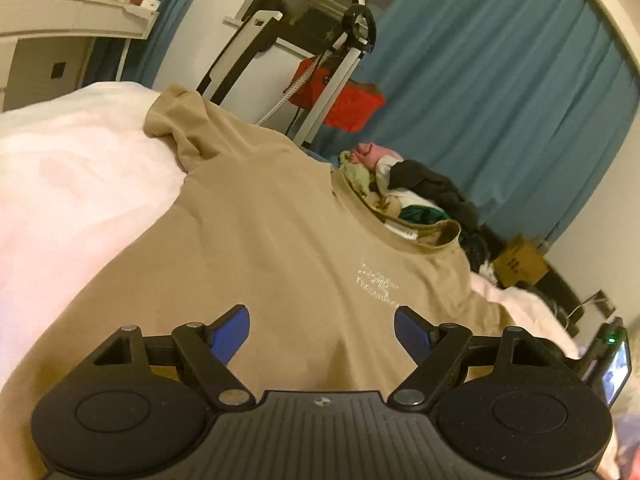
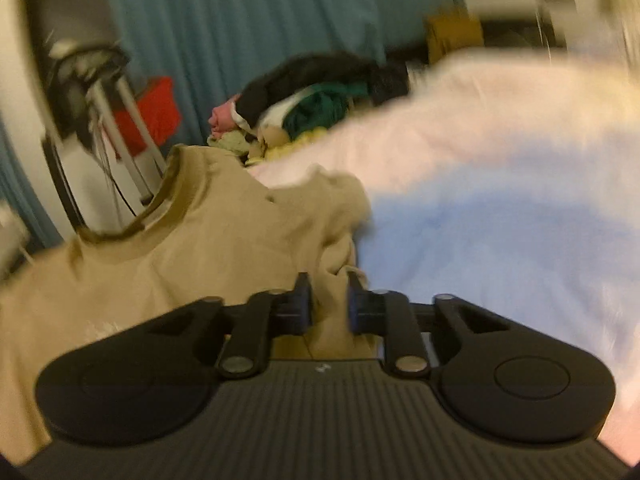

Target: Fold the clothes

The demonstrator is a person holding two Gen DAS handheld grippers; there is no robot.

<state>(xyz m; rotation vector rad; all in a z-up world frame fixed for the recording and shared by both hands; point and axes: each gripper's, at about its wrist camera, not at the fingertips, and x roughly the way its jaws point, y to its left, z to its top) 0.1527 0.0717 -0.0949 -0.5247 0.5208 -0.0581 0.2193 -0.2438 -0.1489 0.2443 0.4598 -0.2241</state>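
Observation:
A tan T-shirt [image 1: 256, 224] lies face up on the white bed [image 1: 68, 176], collar toward the far edge, with a small white print on the chest. My left gripper [image 1: 322, 332] is open and empty just above the shirt's middle. In the right wrist view my right gripper [image 2: 329, 304] is shut on a bunched sleeve of the same T-shirt [image 2: 208, 232], with cloth gathered between its blue pads. That view is blurred by motion.
A heap of mixed clothes [image 1: 404, 184] lies at the bed's far edge, also in the right wrist view [image 2: 312, 104]. Beyond it are blue curtains [image 1: 500, 92], a stand with a red bag [image 1: 340, 96] and a cardboard box [image 1: 520, 266].

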